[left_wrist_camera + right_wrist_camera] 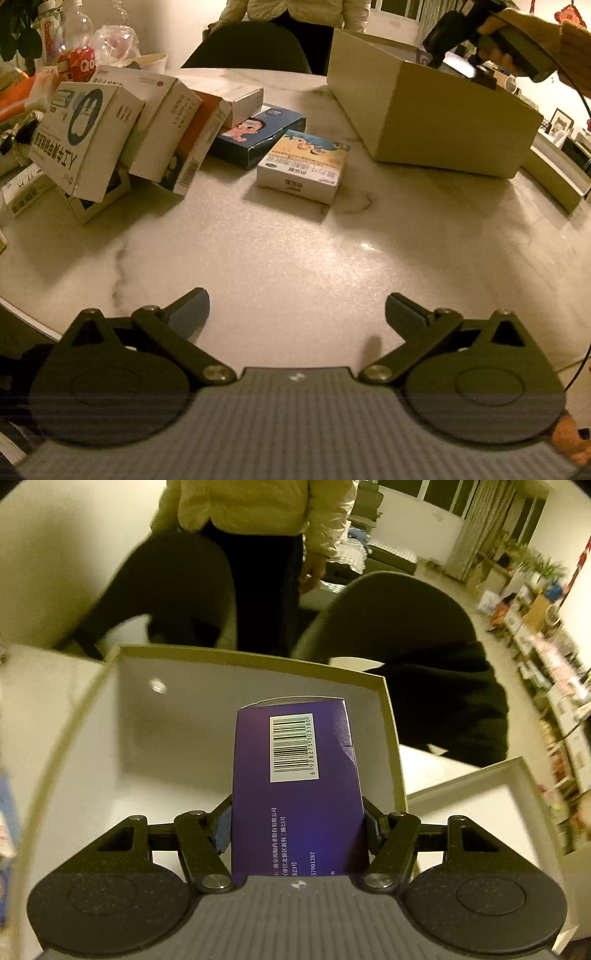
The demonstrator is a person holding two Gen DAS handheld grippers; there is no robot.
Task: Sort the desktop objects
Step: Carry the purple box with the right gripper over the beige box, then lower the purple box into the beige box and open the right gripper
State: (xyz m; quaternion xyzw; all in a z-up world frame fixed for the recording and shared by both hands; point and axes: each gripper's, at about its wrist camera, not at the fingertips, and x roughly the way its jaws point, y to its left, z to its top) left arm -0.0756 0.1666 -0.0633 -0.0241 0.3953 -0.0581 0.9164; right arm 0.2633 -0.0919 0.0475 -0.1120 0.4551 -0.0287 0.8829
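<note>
My right gripper is shut on a purple box with a white barcode label, held above the inside of the open cardboard box. In the left wrist view the same cardboard box stands at the table's far right, and the right gripper hangs over it in a hand. My left gripper is open above the bare marble table with nothing between its fingers. A white and blue medicine box and a dark blue cartoon box lie flat ahead of it.
Several white boxes lean in a pile at the left, with bottles and bags behind. A dark chair and a person in a pale jacket are beyond the table. A second shallow box lid sits right of the cardboard box.
</note>
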